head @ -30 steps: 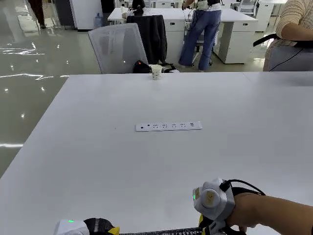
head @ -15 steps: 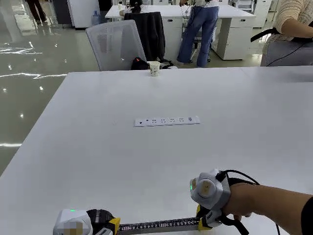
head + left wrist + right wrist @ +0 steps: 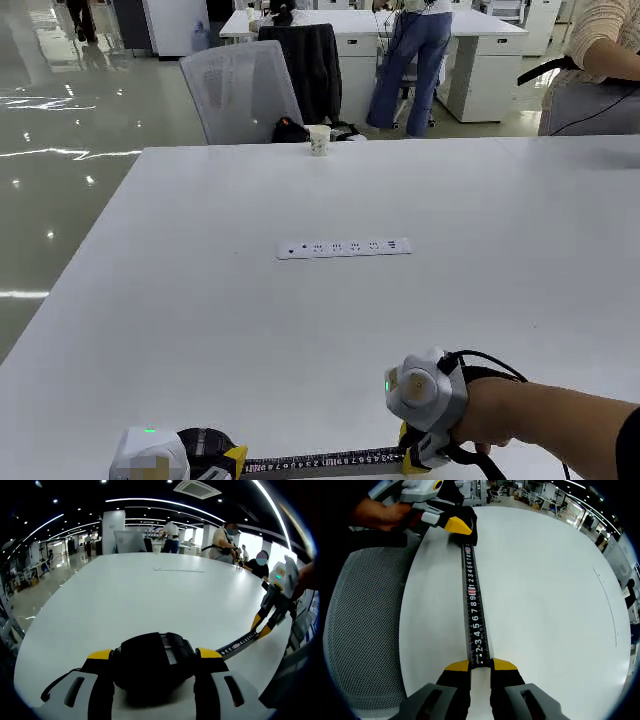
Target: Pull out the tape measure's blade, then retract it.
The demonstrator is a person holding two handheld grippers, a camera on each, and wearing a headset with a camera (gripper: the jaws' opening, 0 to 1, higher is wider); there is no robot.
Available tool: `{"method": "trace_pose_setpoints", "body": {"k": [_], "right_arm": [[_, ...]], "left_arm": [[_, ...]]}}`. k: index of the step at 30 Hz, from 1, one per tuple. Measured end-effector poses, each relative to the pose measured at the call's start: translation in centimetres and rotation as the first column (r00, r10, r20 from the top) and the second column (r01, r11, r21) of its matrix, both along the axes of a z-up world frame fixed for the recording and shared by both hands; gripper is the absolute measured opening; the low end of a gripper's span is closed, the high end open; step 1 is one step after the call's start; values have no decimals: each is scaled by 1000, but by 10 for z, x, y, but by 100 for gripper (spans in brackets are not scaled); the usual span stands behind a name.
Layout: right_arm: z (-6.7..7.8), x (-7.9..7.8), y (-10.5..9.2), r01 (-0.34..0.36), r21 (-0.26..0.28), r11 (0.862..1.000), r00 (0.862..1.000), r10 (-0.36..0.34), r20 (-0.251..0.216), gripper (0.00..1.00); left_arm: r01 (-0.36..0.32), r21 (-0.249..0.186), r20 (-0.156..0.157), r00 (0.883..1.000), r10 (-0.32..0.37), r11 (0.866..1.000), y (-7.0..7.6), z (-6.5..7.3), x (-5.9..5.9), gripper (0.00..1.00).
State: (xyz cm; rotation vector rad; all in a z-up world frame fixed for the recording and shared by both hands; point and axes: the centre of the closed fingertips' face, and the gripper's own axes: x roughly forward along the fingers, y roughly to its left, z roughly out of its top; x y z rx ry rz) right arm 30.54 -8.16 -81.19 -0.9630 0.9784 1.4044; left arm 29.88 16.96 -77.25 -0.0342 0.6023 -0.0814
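Grips case (image 3: pixel 150 672) tight in left gripper (image 3: pixel 154 654) at near table (image 3: pixel 300 330) edge; pinches blade (image 3: pixel 472 595) tip in right gripper (image 3: pixel 481 665), partly drawn out. Likely risks whip-back on any slip of thin tip from that pinch.

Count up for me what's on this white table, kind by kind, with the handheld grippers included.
Tape measure: 1
Power strip: 1
Paper cup: 1
Grippers: 2 (left gripper, right gripper)
Total: 5
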Motion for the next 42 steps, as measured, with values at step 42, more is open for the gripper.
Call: {"method": "trace_pose_setpoints", "body": {"k": [42], "right_arm": [[0, -2, 17, -7, 9, 1000, 1000, 7, -1, 11]], "left_arm": [[3, 4, -2, 1000, -3, 1000, 0, -1, 1, 59]]}}
